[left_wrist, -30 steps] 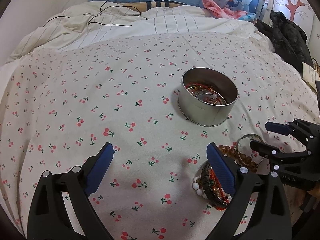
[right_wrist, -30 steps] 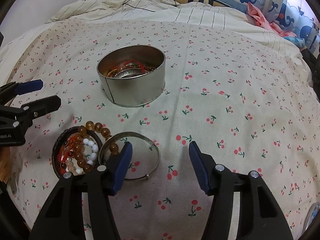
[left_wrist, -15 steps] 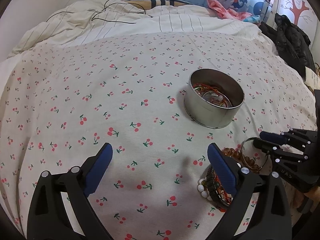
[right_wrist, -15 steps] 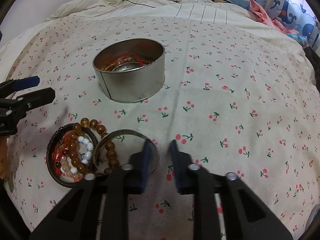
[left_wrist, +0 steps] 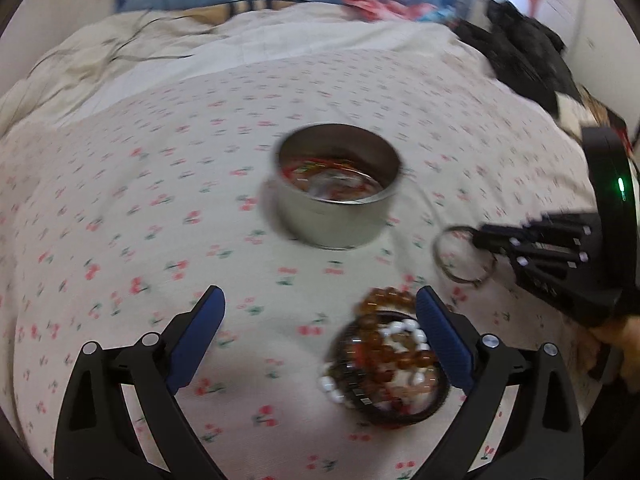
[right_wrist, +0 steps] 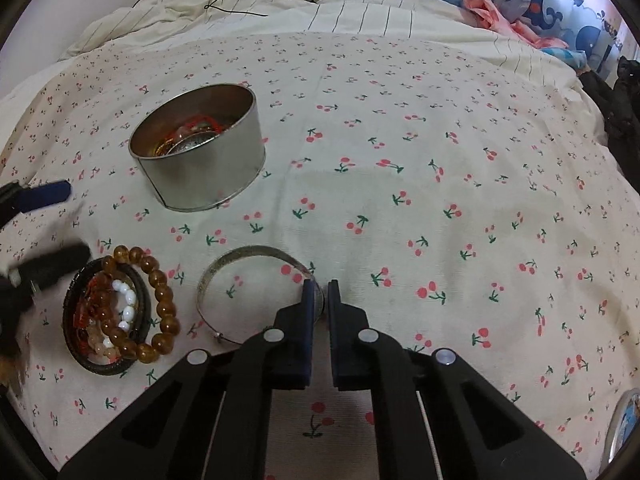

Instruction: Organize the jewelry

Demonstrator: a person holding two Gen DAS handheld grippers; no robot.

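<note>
Much open room is being offered by the cherry-print bedspread (right_wrist: 440,160) around the round tin (right_wrist: 200,160). Beside it, the thin silver bangle (right_wrist: 224,268) is being pinched at its rim by the right gripper (right_wrist: 320,296), jaws nearly shut; stiff, light and likely slippery. The left gripper (left_wrist: 320,320) is being held wide open above the beaded bracelets (left_wrist: 392,360).

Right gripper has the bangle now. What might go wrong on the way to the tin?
The right gripper pinches only the thin rim of the silver bangle, so it may swing or slip out. The bead bracelets lie right beside it and could get dragged. The open left gripper hovers close by.
</note>
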